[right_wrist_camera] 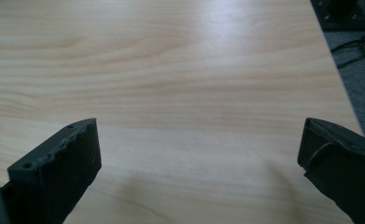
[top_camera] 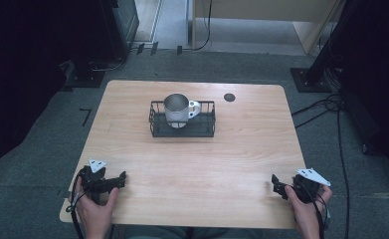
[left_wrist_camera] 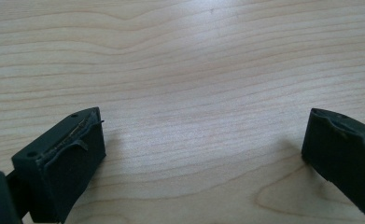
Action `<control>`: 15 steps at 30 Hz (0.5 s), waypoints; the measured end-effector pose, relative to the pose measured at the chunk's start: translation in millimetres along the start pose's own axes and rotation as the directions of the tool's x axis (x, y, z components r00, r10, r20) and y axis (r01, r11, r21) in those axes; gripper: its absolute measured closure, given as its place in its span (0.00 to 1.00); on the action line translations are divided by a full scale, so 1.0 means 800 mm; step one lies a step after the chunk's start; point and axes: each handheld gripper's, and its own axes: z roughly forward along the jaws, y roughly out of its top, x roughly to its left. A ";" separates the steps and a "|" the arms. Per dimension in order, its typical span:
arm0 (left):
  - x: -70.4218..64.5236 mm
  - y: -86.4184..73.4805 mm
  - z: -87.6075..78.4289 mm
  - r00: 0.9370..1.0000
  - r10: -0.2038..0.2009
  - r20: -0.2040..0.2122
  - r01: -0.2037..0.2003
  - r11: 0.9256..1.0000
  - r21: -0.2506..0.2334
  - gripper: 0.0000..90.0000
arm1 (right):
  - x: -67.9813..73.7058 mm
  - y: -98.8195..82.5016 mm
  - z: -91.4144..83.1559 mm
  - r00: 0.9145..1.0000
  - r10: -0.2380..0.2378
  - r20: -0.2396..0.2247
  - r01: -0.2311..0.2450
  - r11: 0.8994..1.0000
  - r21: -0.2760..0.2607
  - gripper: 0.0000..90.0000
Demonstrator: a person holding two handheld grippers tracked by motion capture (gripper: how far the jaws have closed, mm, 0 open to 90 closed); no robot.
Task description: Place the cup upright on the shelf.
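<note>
A metal mug (top_camera: 178,110) with a white handle stands upright in the left half of a black wire basket (top_camera: 183,119) at the table's far middle. My left gripper (top_camera: 117,181) rests near the front left corner of the wooden table (top_camera: 192,164), held by a hand. Its jaws are wide apart over bare wood, open, in the left gripper view (left_wrist_camera: 203,140). My right gripper (top_camera: 277,185) sits near the front right corner, also hand-held. In the right gripper view (right_wrist_camera: 199,144) its jaws stand wide open with nothing between them.
A dark round cable grommet (top_camera: 229,97) is set in the table's far right. Grey carpet surrounds the table, with cables (top_camera: 326,107) and a stand base (top_camera: 309,79) on the right and dark equipment (top_camera: 117,25) at the back left.
</note>
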 end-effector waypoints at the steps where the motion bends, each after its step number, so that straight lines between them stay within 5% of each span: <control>1: 0.000 0.000 0.000 1.000 0.000 0.000 0.000 1.000 0.000 0.00 | -0.004 -0.003 -0.002 1.000 -0.005 0.006 0.005 1.000 0.005 0.00; 6: 0.000 0.000 0.000 1.000 0.000 0.000 0.000 1.000 0.000 0.00 | -0.022 -0.014 -0.012 1.000 -0.018 0.016 0.017 0.999 0.037 0.00; 9: 0.000 0.000 0.000 1.000 0.001 0.000 -0.001 1.000 0.000 0.00 | -0.024 -0.016 -0.013 1.000 -0.021 0.006 0.021 0.998 0.063 0.00; 10: 0.000 0.000 0.000 1.000 0.000 0.000 0.000 1.000 0.000 0.00 | -0.023 -0.017 -0.012 0.997 -0.071 0.020 0.069 0.994 0.088 0.00; 15: 0.000 0.000 0.000 1.000 0.001 0.000 -0.001 1.000 0.000 0.00 | -0.022 -0.017 -0.012 0.997 -0.075 0.011 0.074 0.993 0.088 0.00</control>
